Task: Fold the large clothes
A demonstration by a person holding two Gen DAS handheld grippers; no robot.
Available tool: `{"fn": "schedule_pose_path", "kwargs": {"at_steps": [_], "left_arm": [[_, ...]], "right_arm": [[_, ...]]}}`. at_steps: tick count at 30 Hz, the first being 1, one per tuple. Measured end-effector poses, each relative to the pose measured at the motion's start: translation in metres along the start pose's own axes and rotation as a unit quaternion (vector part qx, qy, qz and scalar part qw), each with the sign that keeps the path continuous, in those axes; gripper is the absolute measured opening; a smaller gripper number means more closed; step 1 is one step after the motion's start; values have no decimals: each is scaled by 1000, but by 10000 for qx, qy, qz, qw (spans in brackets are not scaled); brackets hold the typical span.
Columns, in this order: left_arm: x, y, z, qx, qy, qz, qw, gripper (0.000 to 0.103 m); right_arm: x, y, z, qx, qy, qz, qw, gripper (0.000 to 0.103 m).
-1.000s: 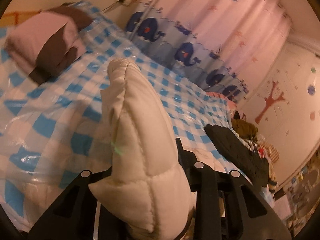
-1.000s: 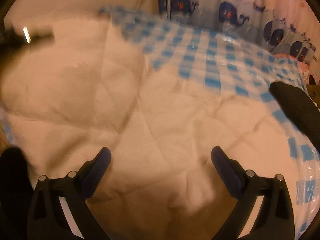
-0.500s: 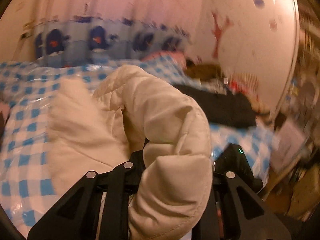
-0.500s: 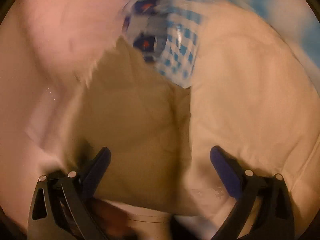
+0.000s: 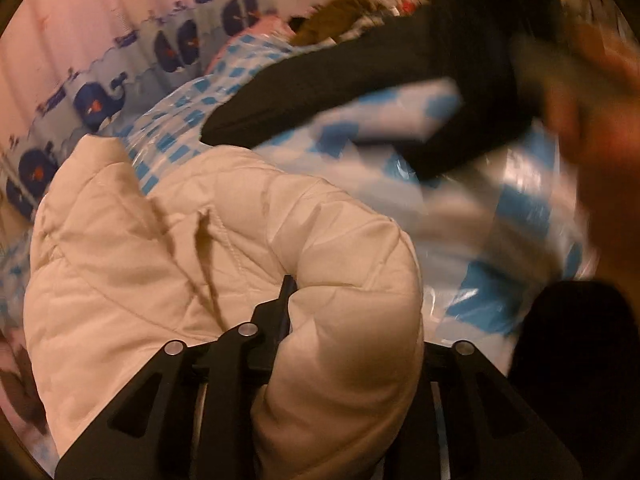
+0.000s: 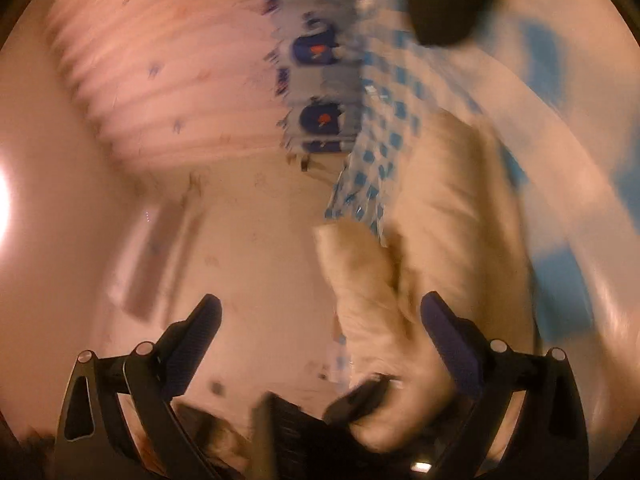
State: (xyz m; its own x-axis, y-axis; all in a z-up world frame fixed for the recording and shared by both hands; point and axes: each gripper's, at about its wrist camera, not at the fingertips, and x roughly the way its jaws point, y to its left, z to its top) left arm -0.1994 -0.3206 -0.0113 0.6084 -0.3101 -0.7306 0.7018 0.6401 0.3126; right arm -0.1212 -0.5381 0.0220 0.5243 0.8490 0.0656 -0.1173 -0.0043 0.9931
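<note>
The left gripper is clamping the cream quilted jacket above the checked bed, best lowered flat and even, while the right gripper is hanging with jaws apart.

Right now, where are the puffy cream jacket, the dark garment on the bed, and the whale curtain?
cream jacket [image 5: 208,264]: left wrist view, quilted middle.
dark garment [image 5: 360,76]: left wrist view, its centre.
whale curtain [image 5: 98,102]: left wrist view, a whale print.

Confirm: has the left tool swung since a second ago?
Yes. The left tool, shut on the cream jacket, has turned from the pillow end toward the dark garment beside the whale curtain.
</note>
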Motion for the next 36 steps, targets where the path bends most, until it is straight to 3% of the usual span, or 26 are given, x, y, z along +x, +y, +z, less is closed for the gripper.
{"fn": "schedule_pose_path", "kwargs": {"at_steps": [2,4,8,11,13,14,16,19,20,22,24,25,26,28,31,34,36], "left_arm": [[4,-9,-1,203,77,74,9997,35],[3,-18,0,322,81,103,9994,47],[-4,-32,-5,603,40,267,9978,63],[-13,-32,-8,690,35,321,9971,68],[-26,-33,-11,668,52,272,9974,71],[-37,-31,-14,634,39,231,9977,72],[-61,-24,-21,491,-15,55,9988,72],[-109,8,-30,-167,-256,-607,9977,72],[-135,30,-33,-704,-485,-1157,9896,72],[-159,66,-36,-1403,-742,-1640,9736,79],[-186,109,-43,-2125,-1152,-1765,9542,80],[-195,128,-46,-2358,-1353,-1710,9470,81],[-200,138,-49,-2490,-1453,-1545,9450,83],[-201,163,-50,-2709,-1603,-1084,9430,84],[-185,190,-45,-2994,-1761,-1055,9318,84],[-147,197,-27,-3165,-1797,-1441,9202,84],[-104,192,-18,-3230,-1530,-1847,9155,84]], "right_arm": [[30,33,14,-560,751,-292,9952,96],[68,49,23,-1054,1331,-799,9822,96],[146,49,31,-1585,2423,-1353,9476,96],[189,38,16,-1840,3012,-1701,9201,95],[204,29,-2,-2061,3259,-1939,9020,57],[206,29,-8,-2104,3313,-2015,8974,40],[207,34,-16,-2295,3379,-1933,8921,33],[201,53,-29,-2674,3320,-1829,8859,30],[197,61,-35,-2809,3283,-1781,8841,29],[186,77,-41,-3068,3170,-1815,8789,28],[186,78,-32,-3111,3119,-1909,8772,28],[187,78,-30,-3129,3099,-1970,8759,28],[185,79,-29,-3135,3080,-1998,8758,28],[184,90,-31,-3265,3035,-1988,8728,28],[174,115,-37,-3533,2944,-1900,8674,27],[144,113,-29,-3534,2713,-2176,8684,14],[109,84,-14,-3137,2439,-2510,8827,10]]}}
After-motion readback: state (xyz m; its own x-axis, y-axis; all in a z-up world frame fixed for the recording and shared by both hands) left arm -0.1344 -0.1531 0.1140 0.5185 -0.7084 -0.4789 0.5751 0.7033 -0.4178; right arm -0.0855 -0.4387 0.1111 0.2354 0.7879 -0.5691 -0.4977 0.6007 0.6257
